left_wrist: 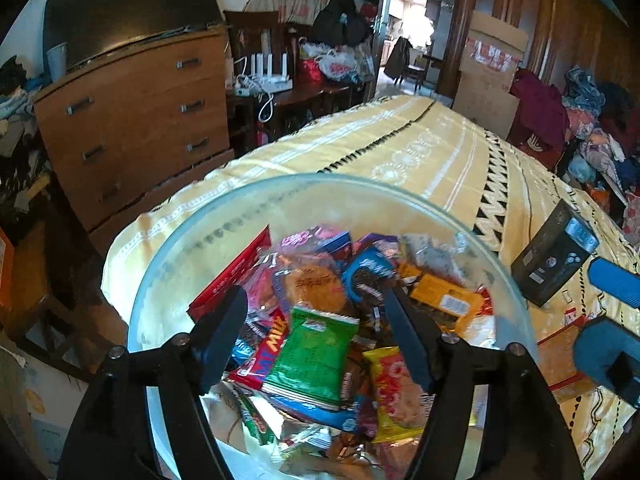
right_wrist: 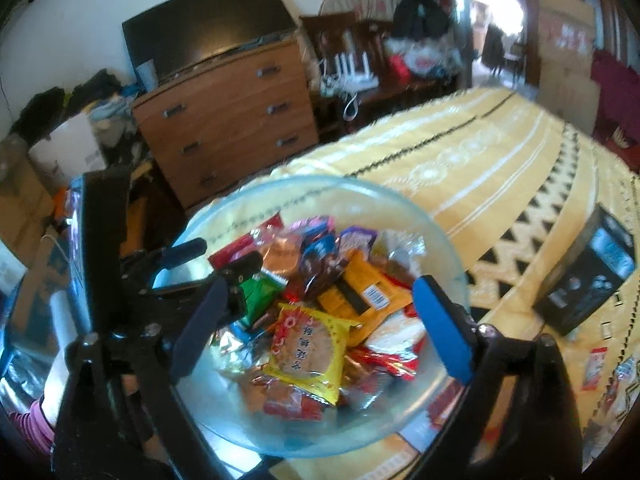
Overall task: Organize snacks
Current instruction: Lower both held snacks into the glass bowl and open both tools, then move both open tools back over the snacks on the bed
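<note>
both tools, left tool (left_wrist: 316,320) and right tool (right_wrist: 320,320), hang spread apart over the snacks (left_wrist: 320,320) heaped in the glass bowl (left_wrist: 224,208) on the bed (left_wrist: 400,148); light, crinkly, slippery packets, best pinched at a sealed edge

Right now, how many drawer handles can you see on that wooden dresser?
6, in two columns on the dresser: left column at top, middle and bottom; right column at top, middle and bottom. Lower ones may be hidden behind the bed.
</note>
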Demonstrator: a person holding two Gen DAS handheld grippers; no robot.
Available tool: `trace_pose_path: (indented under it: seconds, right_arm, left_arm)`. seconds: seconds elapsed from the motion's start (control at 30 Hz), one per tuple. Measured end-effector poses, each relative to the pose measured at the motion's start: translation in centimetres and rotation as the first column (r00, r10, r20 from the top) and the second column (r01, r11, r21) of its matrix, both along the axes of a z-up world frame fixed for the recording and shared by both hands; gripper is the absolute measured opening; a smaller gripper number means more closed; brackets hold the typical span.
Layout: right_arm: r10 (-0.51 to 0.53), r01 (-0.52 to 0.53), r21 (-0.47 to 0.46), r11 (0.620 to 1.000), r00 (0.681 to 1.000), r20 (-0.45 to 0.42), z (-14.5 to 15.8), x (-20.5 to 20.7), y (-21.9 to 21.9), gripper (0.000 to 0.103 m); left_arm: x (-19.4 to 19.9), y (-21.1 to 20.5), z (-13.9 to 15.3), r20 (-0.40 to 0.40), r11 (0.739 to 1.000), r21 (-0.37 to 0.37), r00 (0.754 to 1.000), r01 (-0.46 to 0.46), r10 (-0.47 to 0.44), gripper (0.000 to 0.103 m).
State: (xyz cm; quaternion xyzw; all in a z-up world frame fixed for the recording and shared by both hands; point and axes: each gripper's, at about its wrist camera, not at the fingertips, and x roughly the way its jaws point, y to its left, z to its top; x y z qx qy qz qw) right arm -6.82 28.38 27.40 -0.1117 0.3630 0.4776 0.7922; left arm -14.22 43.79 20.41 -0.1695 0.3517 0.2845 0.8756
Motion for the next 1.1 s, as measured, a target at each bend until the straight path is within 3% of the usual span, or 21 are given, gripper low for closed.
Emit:
trace_pose_path:
  seconds: [0.3,0.6,0.8,0.87,0.97,1.1]
  right_arm:
    - [-0.113,0.104,0.119,0.987,0.991,0.073,3.5,-1.1,-6.0,0.1]
    - [-0.19,0.178,0.123,0.976,0.977,0.096,3.2,-2.8,-12.2,0.102]
    - [-0.288,0.262,0.186,0.947,0.949,0.129,3.2,-4.7,-17.8,0.103]
    - [-0.325,0.293,0.219,0.931,0.936,0.132,3.1,-5.3,-20.3,0.103]
    - [-0.372,0.333,0.227,0.915,0.915,0.158,2.0,-6.2,-24.1,0.103]
    - [-0.447,0.426,0.165,0.889,0.887,0.115,-1.3,-5.7,-29.3,0.103]
  left_arm:
    - [-0.9,-3.2,2.7,0.071,0.999,0.029,0.997,0.029,-0.031,0.073]
    - [-1.3,-8.8,5.1,0.127,0.993,0.073,0.987,0.089,-0.097,0.078]
    - [-1.6,-13.2,5.8,0.165,0.989,0.068,0.976,0.133,-0.142,0.078]
    - [-1.8,-14.9,6.2,0.208,0.986,0.059,0.964,0.158,-0.167,0.08]
    - [-1.1,-18.5,6.6,0.222,0.966,0.104,0.941,0.236,-0.254,0.084]
    - [0.6,-24.8,6.8,0.237,0.907,0.145,0.876,0.395,-0.42,0.088]
